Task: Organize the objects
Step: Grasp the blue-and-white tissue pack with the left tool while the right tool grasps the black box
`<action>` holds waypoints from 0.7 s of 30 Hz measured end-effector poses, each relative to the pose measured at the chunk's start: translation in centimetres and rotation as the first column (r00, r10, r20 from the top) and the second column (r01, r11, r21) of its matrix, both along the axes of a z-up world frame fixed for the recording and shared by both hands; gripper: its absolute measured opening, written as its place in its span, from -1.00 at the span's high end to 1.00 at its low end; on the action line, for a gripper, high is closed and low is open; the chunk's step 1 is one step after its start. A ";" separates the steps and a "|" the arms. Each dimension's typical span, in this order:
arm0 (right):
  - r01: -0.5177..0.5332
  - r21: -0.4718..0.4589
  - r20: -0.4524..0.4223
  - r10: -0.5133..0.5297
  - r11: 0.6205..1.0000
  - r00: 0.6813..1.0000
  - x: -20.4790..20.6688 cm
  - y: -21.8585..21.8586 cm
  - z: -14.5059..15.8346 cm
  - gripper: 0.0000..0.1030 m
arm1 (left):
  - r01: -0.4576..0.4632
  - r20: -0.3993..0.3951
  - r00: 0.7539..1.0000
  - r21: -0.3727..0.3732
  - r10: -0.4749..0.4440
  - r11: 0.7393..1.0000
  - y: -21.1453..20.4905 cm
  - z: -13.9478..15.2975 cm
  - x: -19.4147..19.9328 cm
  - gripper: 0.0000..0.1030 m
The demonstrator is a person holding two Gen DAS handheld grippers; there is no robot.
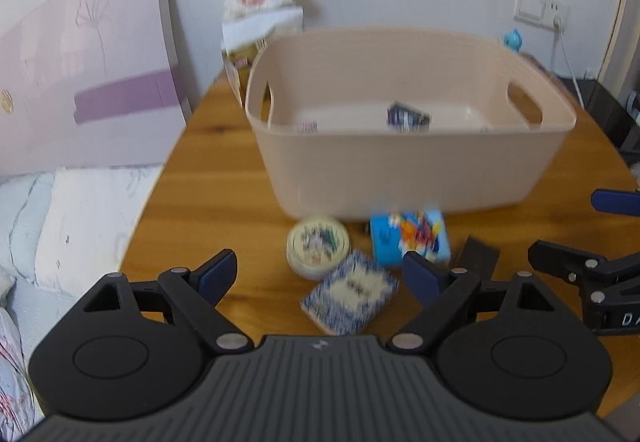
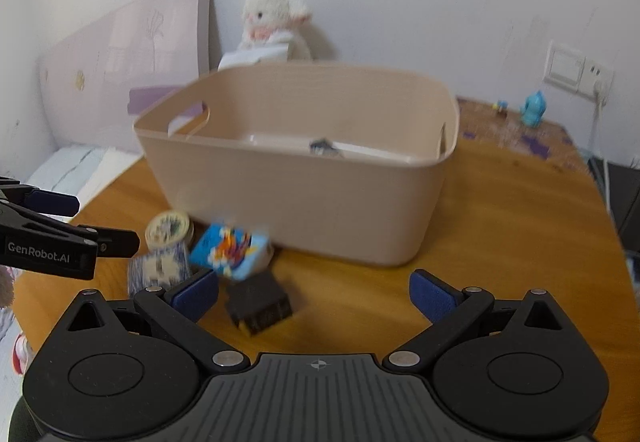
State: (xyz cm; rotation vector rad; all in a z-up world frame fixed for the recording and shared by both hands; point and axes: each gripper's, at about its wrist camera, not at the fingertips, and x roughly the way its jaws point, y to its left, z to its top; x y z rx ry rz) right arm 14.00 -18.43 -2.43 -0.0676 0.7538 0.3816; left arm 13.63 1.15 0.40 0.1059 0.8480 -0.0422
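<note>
Roughly a third done, by my guess: the beige basket (image 1: 412, 161) already holds a small dark packet (image 1: 408, 116) on its floor, plus a pale item w/ pink print (image 1: 307, 127) near its left wall. Motion blur stops me reading either one.

Left to do: four things sit on the wooden table (image 1: 208, 177), clustered just outside the basket's near wall. A round tin (image 1: 318, 246) is on the left. A blue carton w/ orange print (image 1: 408, 236) is right of it and looks to be touching or almost touching the basket wall; can't tell which. A blue-and-white patterned box (image 1: 349, 297) is nearest me, and a dark flat box (image 1: 478, 256) lies to the right of the group.

My left gripper (image 1: 320, 272) is spread wide, holding nothing. The patterned box lies between its fingers, a bit low and close in; the tin is just beyond, also within the gap. I can't tell whether any pad touches them.

My right gripper (image 2: 316, 294) is also wide apart and empty. The dark flat box (image 2: 259, 302) lies between its fingers, nearer the left one. The blue carton (image 2: 228, 250) is just past that fingertip, tilted. So each gripper has a candidate lined up: patterned box for left, dark box for right, I'd judge.
</note>
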 end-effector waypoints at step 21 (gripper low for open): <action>-0.084 -0.044 -0.089 0.080 0.996 0.993 1.5 3.8 -6.2 -1.00 | 0.137 -0.066 0.989 0.035 -0.135 0.990 0.3 -6.7 1.6 -0.75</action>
